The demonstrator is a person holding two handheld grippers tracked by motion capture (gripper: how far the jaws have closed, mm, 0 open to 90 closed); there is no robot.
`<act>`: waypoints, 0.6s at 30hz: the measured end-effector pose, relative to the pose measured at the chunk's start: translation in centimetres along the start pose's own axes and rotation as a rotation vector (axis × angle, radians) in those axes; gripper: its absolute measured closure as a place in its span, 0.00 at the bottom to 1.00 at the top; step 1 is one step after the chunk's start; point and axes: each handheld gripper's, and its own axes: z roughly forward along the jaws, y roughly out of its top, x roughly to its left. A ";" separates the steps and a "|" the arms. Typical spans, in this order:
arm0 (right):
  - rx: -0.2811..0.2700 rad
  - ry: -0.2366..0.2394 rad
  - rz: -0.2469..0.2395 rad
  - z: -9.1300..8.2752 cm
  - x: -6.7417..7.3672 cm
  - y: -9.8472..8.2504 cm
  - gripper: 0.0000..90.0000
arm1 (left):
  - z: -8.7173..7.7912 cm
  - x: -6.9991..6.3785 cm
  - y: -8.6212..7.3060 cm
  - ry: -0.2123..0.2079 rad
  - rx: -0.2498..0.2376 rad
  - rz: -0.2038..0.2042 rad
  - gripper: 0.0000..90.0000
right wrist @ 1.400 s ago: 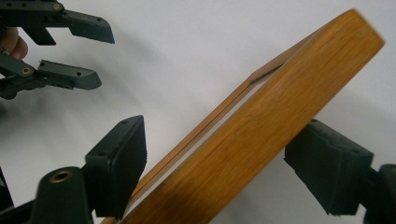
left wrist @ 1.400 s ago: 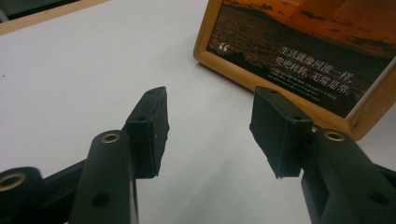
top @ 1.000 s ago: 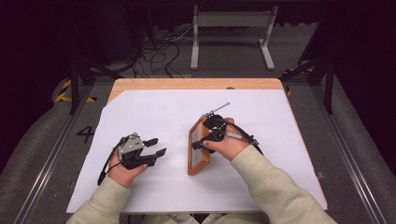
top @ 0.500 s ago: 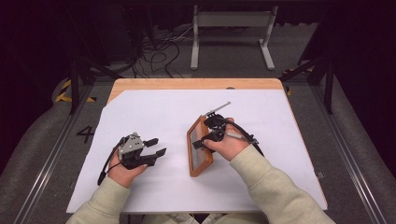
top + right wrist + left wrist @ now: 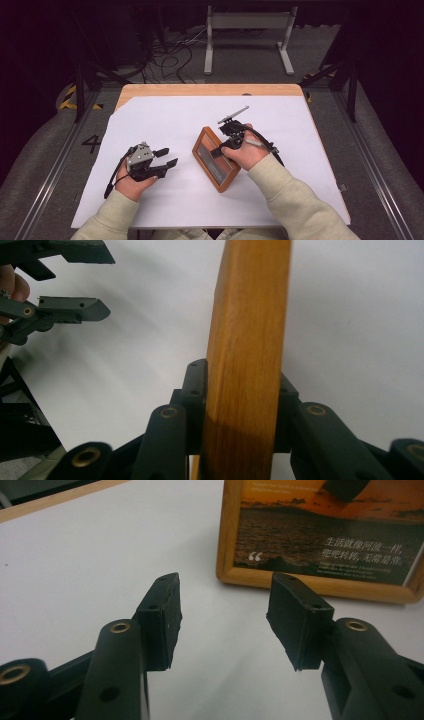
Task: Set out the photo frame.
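Observation:
A wooden picture frame (image 5: 223, 176) with a sunset print lies slanted on the white sheet near the table's middle. My right gripper (image 5: 220, 150) reaches over it from the right. Its jaws have just been closing, and in the right gripper view the pads press both sides of the frame's wooden edge (image 5: 252, 300), my right gripper (image 5: 242, 385) shut on it. My left gripper (image 5: 169, 156) rests on the sheet to the left, open and holding nothing. It points at the frame (image 5: 320, 540), a short way off from my left gripper (image 5: 225, 610).
A white sheet (image 5: 165, 205) covers most of the wooden table (image 5: 200, 90). Beyond the far edge stand a grey metal stand (image 5: 248, 22) and floor cables (image 5: 170, 55). Bare sheet lies behind and to the right of the frame.
The right gripper's jaws have come together on the frame's edge. The frame now lies more slanted, its near end swung right. The left hand has stayed put.

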 end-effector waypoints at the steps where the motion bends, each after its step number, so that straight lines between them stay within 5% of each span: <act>1: 0.013 -0.014 -0.029 -0.3 0.1 0.1 0.79 | 0.0 0.0 0.0 0.001 -0.001 -0.001 0.53; 5: 0.034 -0.027 -0.079 -0.9 0.2 0.3 0.79 | 0.0 0.0 0.0 0.001 -0.002 -0.001 0.53; 6: 0.038 -0.013 -0.133 -1.5 0.2 0.4 0.79 | 0.0 0.0 0.0 0.001 -0.002 -0.001 0.53; 12: 0.050 0.001 -0.249 -2.8 0.4 0.8 0.79 | -0.1 0.0 0.0 0.004 -0.002 -0.002 0.53; 17: 0.099 0.024 -0.426 -4.3 0.6 1.6 0.79 | -0.2 0.1 -0.1 0.010 -0.004 -0.004 0.53; 18: 0.099 0.024 -0.426 -4.3 0.6 1.6 0.79 | -0.2 0.1 -0.1 0.011 -0.005 -0.008 0.53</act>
